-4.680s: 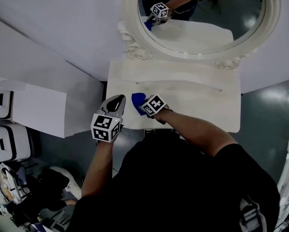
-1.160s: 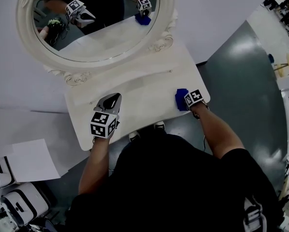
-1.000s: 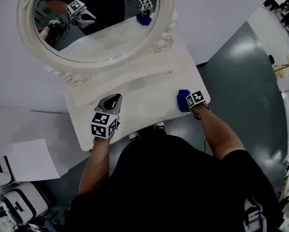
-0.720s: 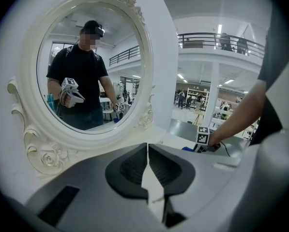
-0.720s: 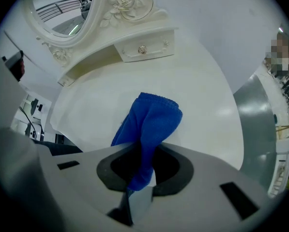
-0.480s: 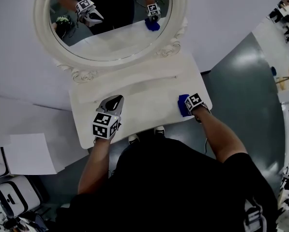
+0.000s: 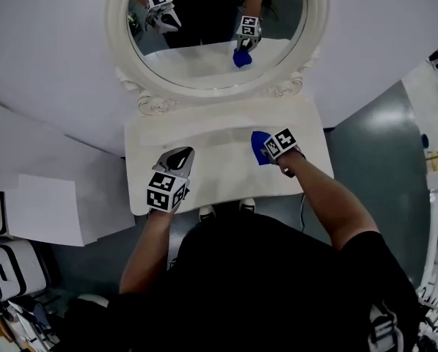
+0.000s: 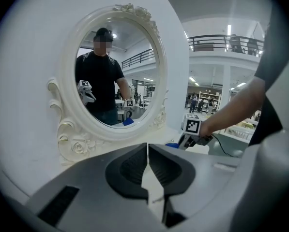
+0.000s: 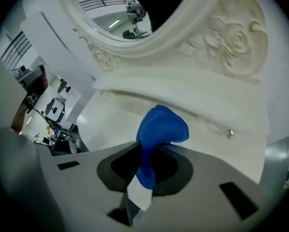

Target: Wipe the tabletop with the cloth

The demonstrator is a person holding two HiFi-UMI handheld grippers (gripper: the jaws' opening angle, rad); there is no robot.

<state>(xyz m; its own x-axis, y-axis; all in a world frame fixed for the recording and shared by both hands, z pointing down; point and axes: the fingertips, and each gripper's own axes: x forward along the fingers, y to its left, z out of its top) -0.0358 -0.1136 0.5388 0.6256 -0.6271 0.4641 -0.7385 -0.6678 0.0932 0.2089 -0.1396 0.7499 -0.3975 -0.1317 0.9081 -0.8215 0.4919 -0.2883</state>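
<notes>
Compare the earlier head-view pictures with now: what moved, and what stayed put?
The right gripper, clamped on the blue cloth, swept across the tabletop from front left to front right, then back toward the mirror. The left gripper stayed at the front left, shut and empty.

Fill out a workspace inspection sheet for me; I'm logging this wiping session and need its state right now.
Surface: white tabletop, bare apart from the cloth.
Job's things: blue cloth, bunched, over the tabletop's right half.
Clutter: nothing seen.
Grippers: right gripper shut on the cloth; left gripper shut, empty, over the front left.
Cables: one thin cable trailing from the right gripper.
Surroundings: oval mirror in an ornate white frame behind the tabletop; grey floor to the right.
</notes>
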